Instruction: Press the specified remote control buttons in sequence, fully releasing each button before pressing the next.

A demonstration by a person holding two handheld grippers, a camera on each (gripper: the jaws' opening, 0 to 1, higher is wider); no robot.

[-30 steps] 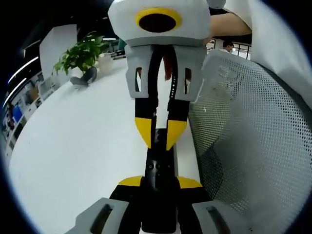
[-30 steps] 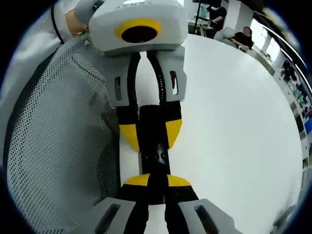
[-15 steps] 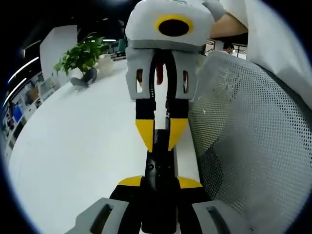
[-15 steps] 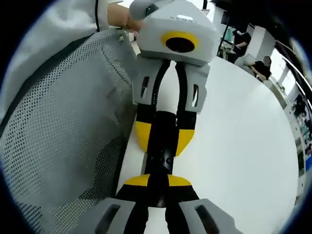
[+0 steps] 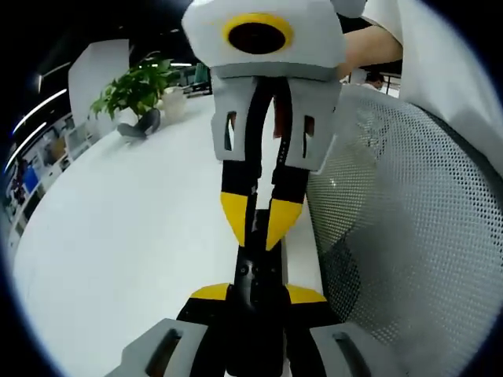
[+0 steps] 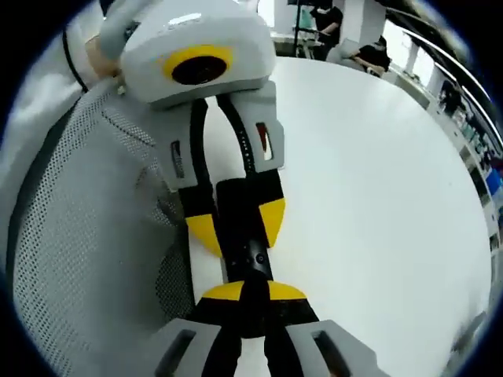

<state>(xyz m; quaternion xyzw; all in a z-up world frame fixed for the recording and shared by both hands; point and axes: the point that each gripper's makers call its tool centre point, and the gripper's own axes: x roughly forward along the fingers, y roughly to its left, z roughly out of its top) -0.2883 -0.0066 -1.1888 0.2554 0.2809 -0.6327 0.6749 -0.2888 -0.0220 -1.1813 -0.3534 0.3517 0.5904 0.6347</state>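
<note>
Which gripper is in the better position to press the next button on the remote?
Right. The left gripper is clamped on the black remote and holds it, while the right gripper, its tips together, points at the button face.

The remote control (image 5: 253, 279) is black, both the left gripper (image 5: 251, 294) and the right gripper (image 6: 240, 292) have grey bodies with black fingers (image 5: 302, 294) tipped yellow, the surface (image 5: 126, 228) is white, the chair back (image 5: 393, 236) is grey perforated mesh, and the plant (image 5: 134, 86) is green.
</note>
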